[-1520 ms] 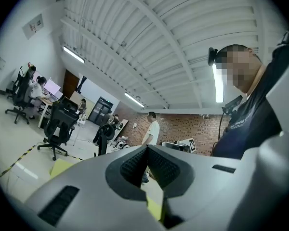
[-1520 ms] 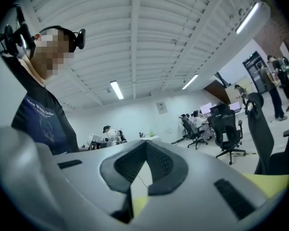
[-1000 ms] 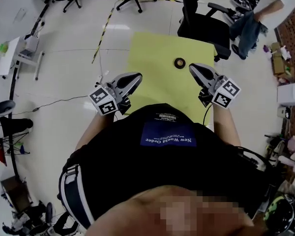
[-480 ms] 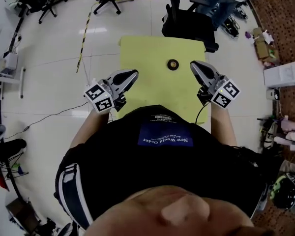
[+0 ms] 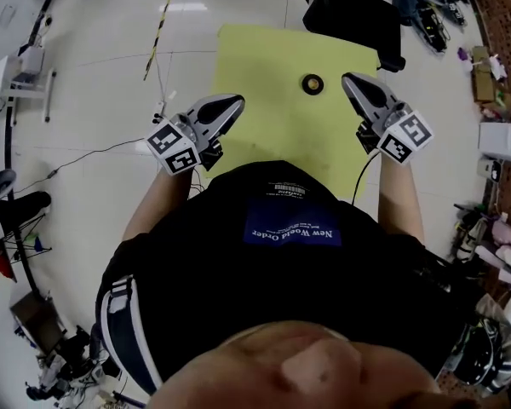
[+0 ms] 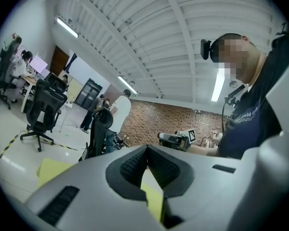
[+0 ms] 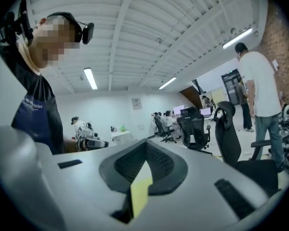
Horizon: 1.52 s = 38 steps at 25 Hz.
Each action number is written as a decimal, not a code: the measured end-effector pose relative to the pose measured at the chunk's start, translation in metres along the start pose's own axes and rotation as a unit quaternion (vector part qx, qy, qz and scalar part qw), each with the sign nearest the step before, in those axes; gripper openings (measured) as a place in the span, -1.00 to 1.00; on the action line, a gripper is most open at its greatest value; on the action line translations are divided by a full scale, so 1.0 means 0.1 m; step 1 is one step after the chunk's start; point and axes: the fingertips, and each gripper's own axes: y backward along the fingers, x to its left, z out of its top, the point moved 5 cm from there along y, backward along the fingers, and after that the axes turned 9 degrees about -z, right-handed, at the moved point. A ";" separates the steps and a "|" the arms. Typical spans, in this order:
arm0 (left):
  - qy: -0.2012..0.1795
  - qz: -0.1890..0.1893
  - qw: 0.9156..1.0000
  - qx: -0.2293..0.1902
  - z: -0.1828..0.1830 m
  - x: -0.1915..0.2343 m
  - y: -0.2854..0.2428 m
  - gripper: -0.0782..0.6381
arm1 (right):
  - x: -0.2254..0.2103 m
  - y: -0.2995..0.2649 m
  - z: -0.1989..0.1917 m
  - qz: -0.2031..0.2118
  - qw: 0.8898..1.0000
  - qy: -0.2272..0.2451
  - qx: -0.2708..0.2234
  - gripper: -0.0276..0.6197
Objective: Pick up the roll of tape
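Note:
The roll of tape (image 5: 312,83), a small dark ring, lies on the yellow table (image 5: 268,66) toward its far right part. My right gripper (image 5: 347,77) hangs just right of the roll, apart from it, jaws shut and empty. My left gripper (image 5: 236,102) is over the table's left edge, well left of the roll, also shut with nothing held. In the left gripper view the closed left gripper (image 6: 147,148) points level, and the right gripper (image 6: 176,138) shows beyond it. The right gripper view shows its own jaws (image 7: 146,143) closed and the left gripper (image 7: 91,142) opposite. The tape is in neither gripper view.
A black office chair (image 5: 358,15) stands against the table's far right side. A striped strip (image 5: 163,15) and a cable (image 5: 85,156) lie on the floor at left. Clutter (image 5: 494,143) lines the right wall. People (image 6: 116,112) stand and sit farther off.
The right gripper has slid a little right of and past the tape, away from me. The left gripper has shifted slightly. Both stay shut, and the head view has drifted.

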 end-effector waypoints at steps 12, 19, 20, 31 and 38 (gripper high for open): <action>0.035 0.009 0.997 0.066 -0.75 0.72 -0.20 -0.77 | -0.59 -0.84 -1.33 0.013 0.967 0.118 0.226 -0.64; 0.058 -0.003 0.993 0.108 -1.22 0.90 -0.12 -0.77 | -0.70 -1.20 -2.66 0.013 0.887 0.202 0.414 -0.51; 0.061 -0.005 0.992 0.111 -1.27 0.93 -0.11 -0.77 | -0.73 -1.23 -2.79 0.011 0.878 0.211 0.430 -0.51; 0.059 -0.029 0.991 0.114 -1.48 0.99 -0.11 -0.77 | -0.81 -1.42 -3.17 0.000 0.838 0.237 0.491 -0.51; 0.058 -0.029 0.992 0.111 -1.50 1.01 -0.12 -0.77 | -0.75 -1.43 -3.09 0.017 0.841 0.229 0.489 -0.55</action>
